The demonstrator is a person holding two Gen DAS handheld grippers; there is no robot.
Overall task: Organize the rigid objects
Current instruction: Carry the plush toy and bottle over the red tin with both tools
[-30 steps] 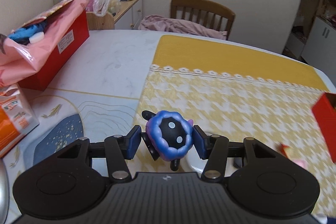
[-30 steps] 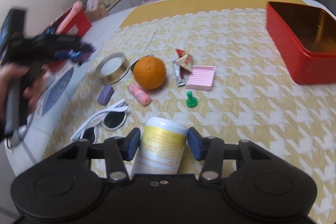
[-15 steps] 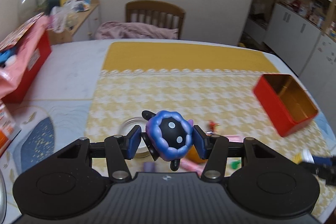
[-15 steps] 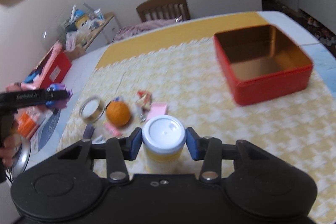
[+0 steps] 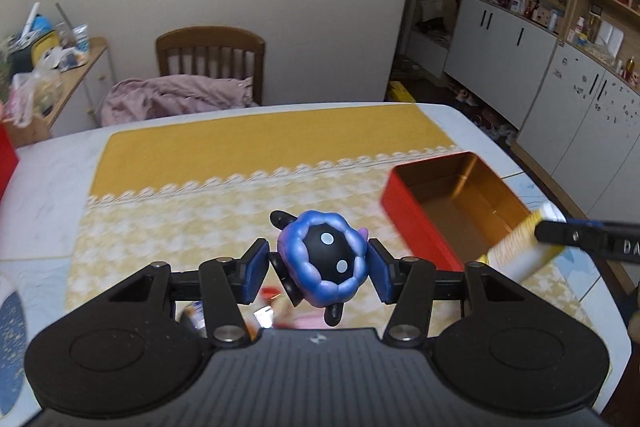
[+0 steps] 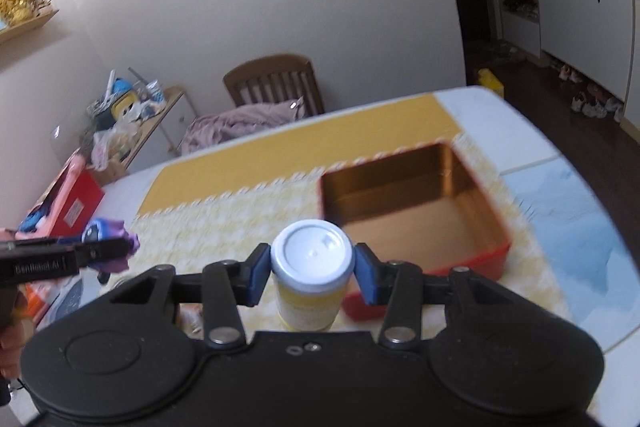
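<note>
Red tin [image 6: 416, 211] now sits just ahead of us after both hands swung right, our left gripper [image 5: 318, 269] pinching the blue toy [image 5: 322, 263], our right gripper [image 6: 311, 269] pinching the white-lidded jar [image 6: 311, 275], so dropping both in looks next.

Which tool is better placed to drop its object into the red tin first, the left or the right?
Probably the right. The right tool holds the white-capped jar at the near wall of the red tin. The left tool, holding the blue figure, sits farther back on the tin's left.
</note>
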